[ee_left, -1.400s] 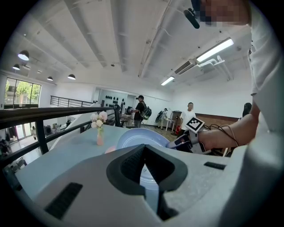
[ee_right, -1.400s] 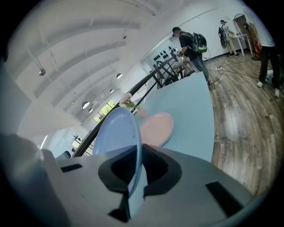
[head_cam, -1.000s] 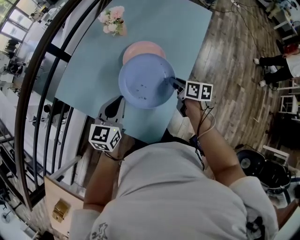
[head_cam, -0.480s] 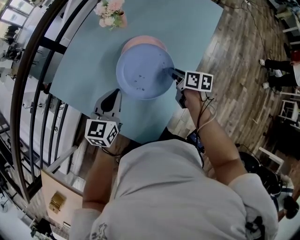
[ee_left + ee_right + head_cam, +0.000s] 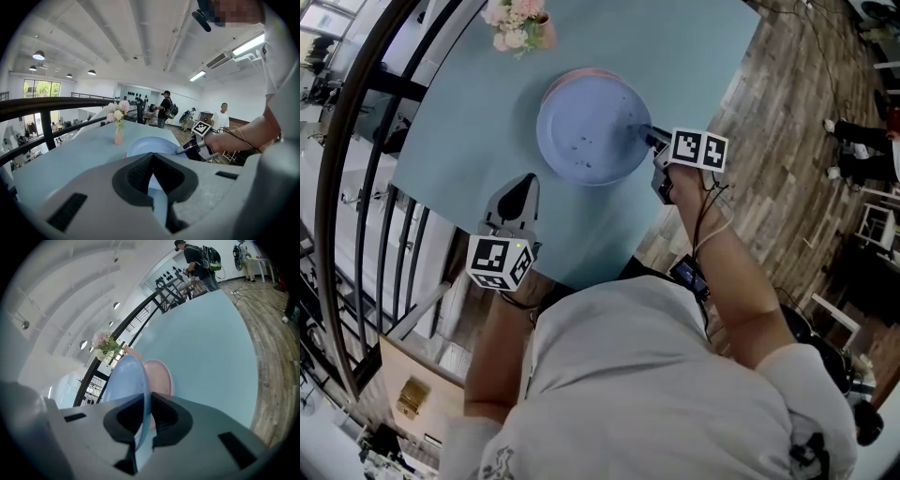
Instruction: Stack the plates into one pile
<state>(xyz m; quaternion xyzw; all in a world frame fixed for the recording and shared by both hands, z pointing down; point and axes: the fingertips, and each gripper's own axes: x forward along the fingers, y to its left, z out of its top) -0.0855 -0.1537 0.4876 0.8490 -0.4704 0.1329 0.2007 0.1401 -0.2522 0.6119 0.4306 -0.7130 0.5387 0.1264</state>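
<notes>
A blue plate (image 5: pixel 586 131) hangs tilted right over a pink plate (image 5: pixel 581 72), of which only a thin far rim shows in the head view. My right gripper (image 5: pixel 645 137) is shut on the blue plate's right rim; its jaws have just been opening a little, with the rim still between them. In the right gripper view the blue plate (image 5: pixel 126 380) stands on edge between the jaws of my right gripper (image 5: pixel 143 420), and the pink plate (image 5: pixel 161 378) lies beyond it. My left gripper (image 5: pixel 523 183) is shut and empty over the table's near left edge, apart from both plates.
The light blue table (image 5: pixel 694 56) carries a vase of pink flowers (image 5: pixel 517 23) at its far left. A dark curved railing (image 5: pixel 356 159) runs along the left. Wood floor (image 5: pixel 787 169) lies to the right. People (image 5: pixel 165 108) stand far off.
The right gripper has carried the blue plate away from me and down, so it now covers almost all of the pink plate. The left gripper has moved forward over the table edge.
</notes>
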